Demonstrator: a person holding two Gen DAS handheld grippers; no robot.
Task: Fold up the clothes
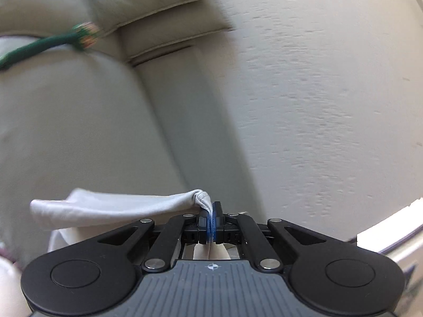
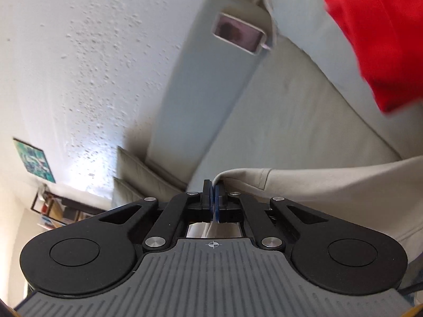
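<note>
Between the blue pads of my left hand-held gripper (image 1: 210, 218) sits a bunched corner of the pale garment (image 1: 111, 207); the jaws are fully closed on it, pads pressing cloth from both sides. From that pinch the fabric stretches away to the left of the fingers as a taut, slightly rolled band, and a strip of it shows below the jaws, through the gap in the linkage. Ahead of and above this hand-held gripper I see the grey sofa (image 1: 79, 121), its seat and cushions blurred, with a green cord-like object (image 1: 39, 46) lying on it far to the upper left; what it is I cannot tell. To the right of the fingers is a textured wall (image 1: 330, 92).

My right hand-held gripper (image 2: 213, 198) is likewise clamped shut on the same kind of cloth, which here reads as beige (image 2: 330, 192). The fabric leaves the pads to the right of the fingers, showing a stitched seam close to the grip, and spreads toward the right edge of view. Above and right of this hand-held gripper lies a red garment (image 2: 370, 34) on the sofa. Straight ahead and high, a small dark-screened device (image 2: 238, 33) rests against the sofa. Far to the lower left hangs a teal picture (image 2: 34, 163) on the wall.
</note>
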